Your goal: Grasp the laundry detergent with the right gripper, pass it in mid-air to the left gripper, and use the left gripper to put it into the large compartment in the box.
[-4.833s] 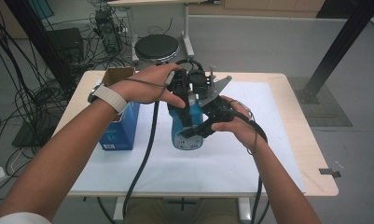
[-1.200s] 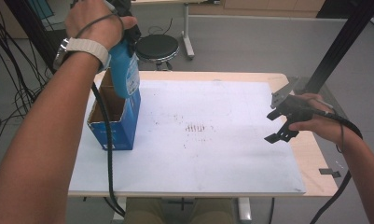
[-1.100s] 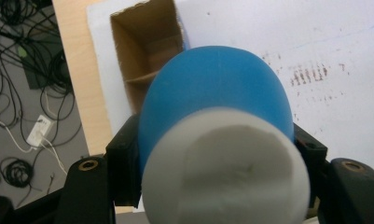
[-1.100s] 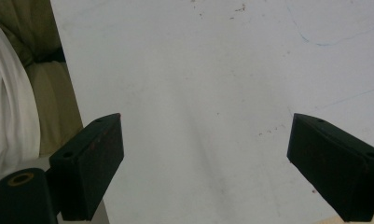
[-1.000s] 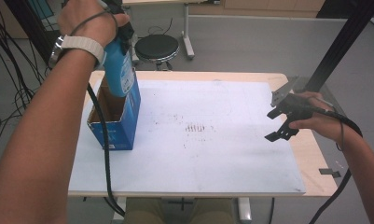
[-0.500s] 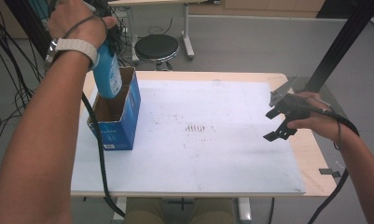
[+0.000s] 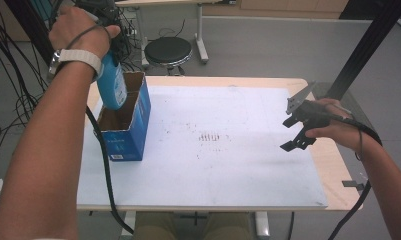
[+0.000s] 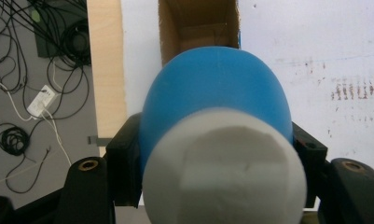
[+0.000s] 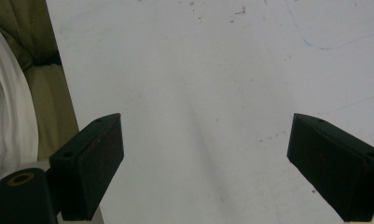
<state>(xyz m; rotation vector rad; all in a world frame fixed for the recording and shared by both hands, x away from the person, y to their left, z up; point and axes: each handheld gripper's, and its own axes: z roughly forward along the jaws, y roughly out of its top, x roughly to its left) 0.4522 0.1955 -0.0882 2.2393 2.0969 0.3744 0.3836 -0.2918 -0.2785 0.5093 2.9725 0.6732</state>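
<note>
Bottle point(image 7: 111, 84), blue with a white cap, hangs in your left gripper point(image 8: 212, 154), both jaws clamped on its shoulders, its base dipping into the open top of the blue cardboard box point(image 7: 125, 122) at the table's point(image 7: 333, 165) left edge. You're in the lowering step, by my reading: keep it upright, centre it over the opening, sink it to the floor, then release. Far right, your right gripper point(image 7: 299, 131) hovers over the white mat point(image 7: 228, 150), jaws wide, holding nothing.

Smooth plastic bottle point(image 7: 111, 85) — matt cardboard box point(image 7: 130, 132)
</note>
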